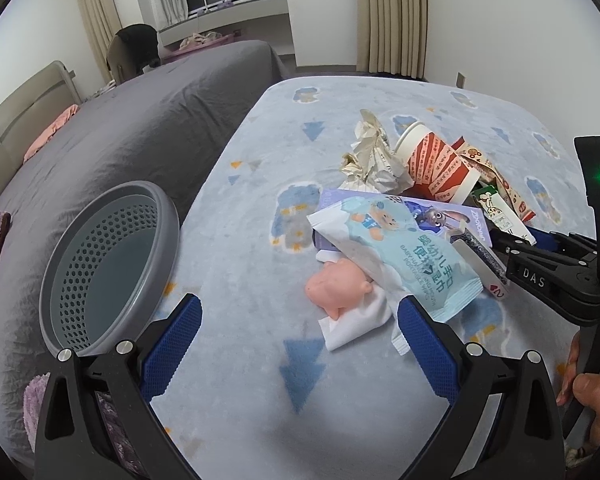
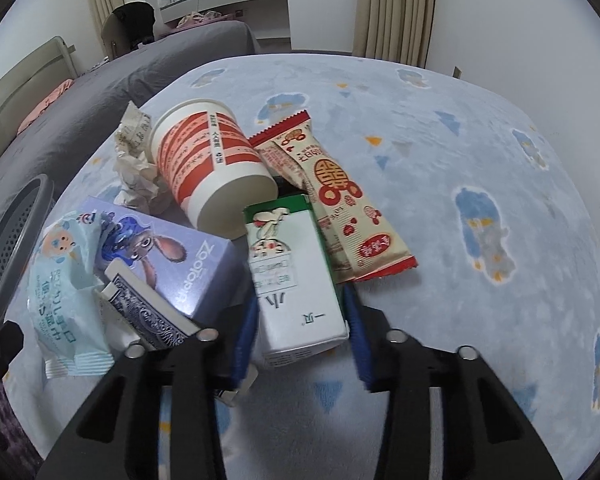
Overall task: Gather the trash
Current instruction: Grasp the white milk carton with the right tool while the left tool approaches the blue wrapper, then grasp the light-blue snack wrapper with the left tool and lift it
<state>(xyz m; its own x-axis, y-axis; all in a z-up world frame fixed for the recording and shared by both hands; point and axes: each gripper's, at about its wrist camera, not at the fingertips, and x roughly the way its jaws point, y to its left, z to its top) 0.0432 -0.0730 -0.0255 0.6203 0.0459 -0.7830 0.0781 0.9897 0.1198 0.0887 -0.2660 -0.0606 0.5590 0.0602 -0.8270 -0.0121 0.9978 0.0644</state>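
Left wrist view
Surface: a blanket (image 1: 260, 400) with blue prints, spread on a bed; no counter shows.
Bin: a grey perforated bin (image 1: 112, 264) stands at the blanket's left edge; the visible inside looks empty.
Trash: a heap right of centre, made up of a wipes pack (image 1: 404, 256), a tissue (image 1: 352, 320), a paper wad (image 1: 372, 160) and a cup (image 1: 436, 168) on its side.
Odd item: a pink toy (image 1: 336, 288) lies on the tissue, beside the wipes pack.
Left gripper (image 1: 300, 352): fingers wide apart, nothing between them, hovering short of the tissue.
Right gripper (image 1: 512, 240): seen from the side, reaching into the heap's right end.

Right wrist view
Right gripper (image 2: 302, 340): blue fingers (image 2: 356, 336) lie against both sides of a green-and-white carton (image 2: 296, 280), gripping its near end.
Neighbours: the cup (image 2: 212, 168) and a snack wrapper (image 2: 332, 196) touch the carton's far end; a purple box (image 2: 172, 256) and a card pack (image 2: 148, 312) lie to its left.
Bin: only its rim (image 2: 24, 216) shows, at far left.

Progress: early by judgement; nothing visible in the bin, the carton gripped but not lifted, the whole heap left.
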